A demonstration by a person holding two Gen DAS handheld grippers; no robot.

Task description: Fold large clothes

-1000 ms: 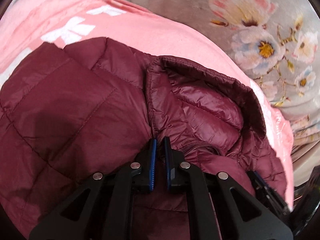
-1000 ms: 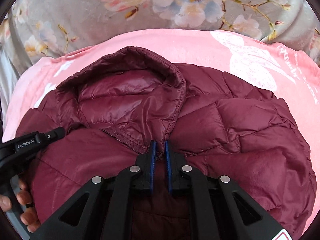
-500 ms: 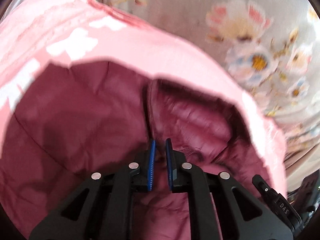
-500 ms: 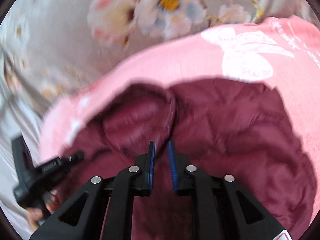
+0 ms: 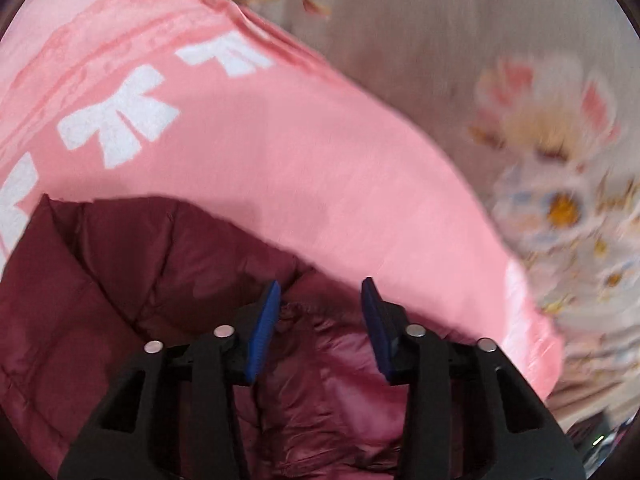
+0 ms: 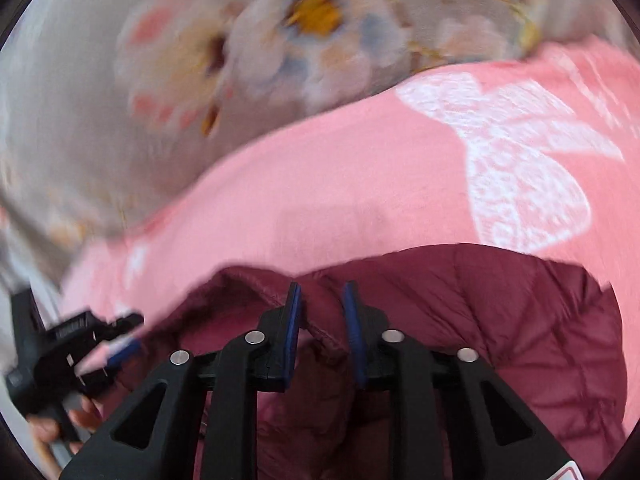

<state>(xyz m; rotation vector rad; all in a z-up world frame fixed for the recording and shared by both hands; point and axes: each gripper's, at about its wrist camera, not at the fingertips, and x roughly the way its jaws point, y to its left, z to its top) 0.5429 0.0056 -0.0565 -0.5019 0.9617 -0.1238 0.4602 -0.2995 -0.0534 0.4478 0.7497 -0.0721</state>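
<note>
My left tongs (image 5: pixel 320 320) stand wide open over the maroon puffer jacket (image 5: pixel 120 300), gripping nothing. My right tongs (image 6: pixel 322 328) are partly open astride the jacket's collar edge (image 6: pixel 320 330). The jacket lies on a pink blanket (image 5: pixel 300 168), with a floral bedsheet (image 6: pixel 120 80) beyond, on the far side.

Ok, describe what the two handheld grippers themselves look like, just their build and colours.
Both are alike: the left gripper and right gripper have matte black plastic frames with triangular cut-outs, round silver rivets at the joints, and two flat fingers faced with ridged blue pads. The right gripper shows a white label corner with red edging. No cables show.
</note>
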